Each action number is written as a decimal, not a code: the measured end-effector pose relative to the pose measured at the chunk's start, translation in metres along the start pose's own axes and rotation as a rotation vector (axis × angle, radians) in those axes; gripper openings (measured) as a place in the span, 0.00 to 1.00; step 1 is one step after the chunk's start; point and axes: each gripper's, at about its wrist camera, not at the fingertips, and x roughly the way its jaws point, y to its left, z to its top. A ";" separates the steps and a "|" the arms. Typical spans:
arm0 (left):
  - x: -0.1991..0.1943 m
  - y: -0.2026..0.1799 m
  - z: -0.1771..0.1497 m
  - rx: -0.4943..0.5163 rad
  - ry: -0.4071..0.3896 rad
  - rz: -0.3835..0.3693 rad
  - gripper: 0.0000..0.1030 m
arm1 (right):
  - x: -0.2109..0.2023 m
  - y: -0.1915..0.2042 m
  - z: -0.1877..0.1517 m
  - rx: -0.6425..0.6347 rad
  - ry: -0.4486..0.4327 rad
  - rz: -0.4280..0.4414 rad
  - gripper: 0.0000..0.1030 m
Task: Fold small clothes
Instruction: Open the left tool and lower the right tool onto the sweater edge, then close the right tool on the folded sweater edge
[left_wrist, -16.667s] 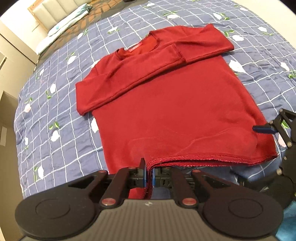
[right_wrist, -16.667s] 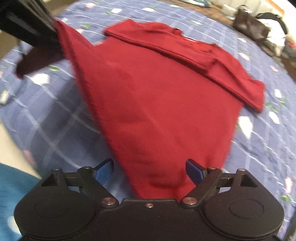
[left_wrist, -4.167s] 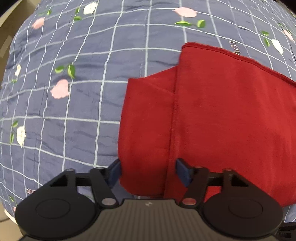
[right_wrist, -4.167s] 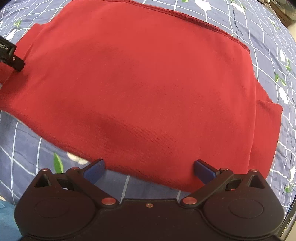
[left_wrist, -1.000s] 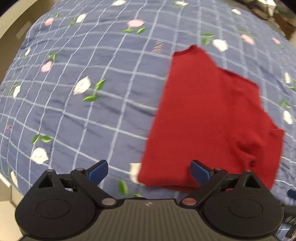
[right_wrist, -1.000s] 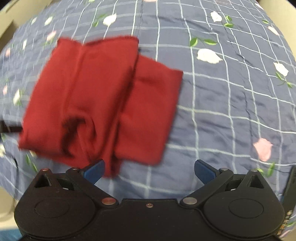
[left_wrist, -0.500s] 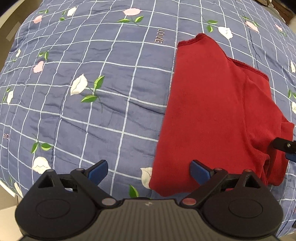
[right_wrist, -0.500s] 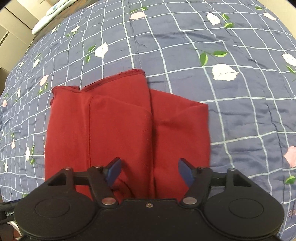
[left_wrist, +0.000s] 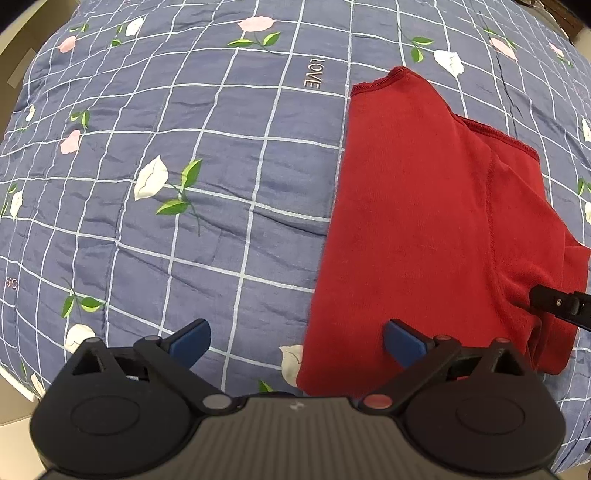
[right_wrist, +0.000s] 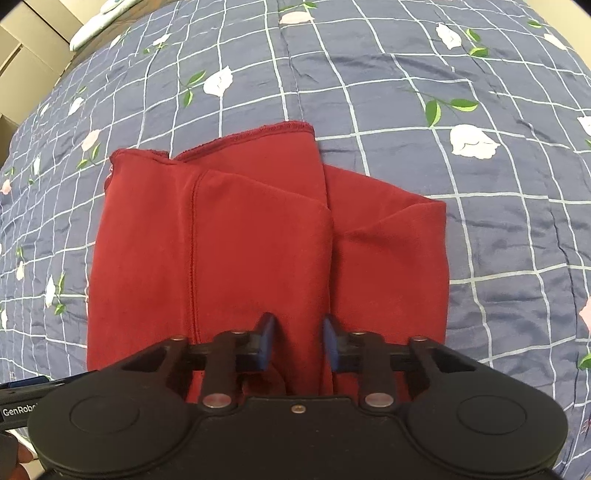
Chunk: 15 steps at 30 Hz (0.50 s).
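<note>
Red knit top (right_wrist: 258, 251), soft and limp: our right gripper (right_wrist: 298, 341) has fingers half-closed astride its near fold, the best hold; left gripper (left_wrist: 295, 338) gapes wide.

"LOVE" on quilt (left_wrist: 221, 155), "GenRobo" on left tongs (right_wrist: 22, 400)

The red garment (right_wrist: 258, 251) between the right fingers (right_wrist: 266, 341) is soft, matt knit cloth; the quilted bedspread (left_wrist: 184, 147) beyond is smooth fabric with slight sheen.
</note>
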 end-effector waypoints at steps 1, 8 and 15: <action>0.000 -0.001 0.000 0.003 0.001 0.000 0.99 | -0.001 0.001 0.000 -0.005 -0.002 0.001 0.15; -0.002 -0.008 0.001 0.007 -0.008 -0.009 0.99 | -0.018 0.005 -0.004 -0.074 -0.065 -0.008 0.05; -0.014 -0.013 0.004 -0.005 -0.042 -0.060 0.99 | -0.043 -0.026 -0.011 -0.039 -0.111 0.021 0.05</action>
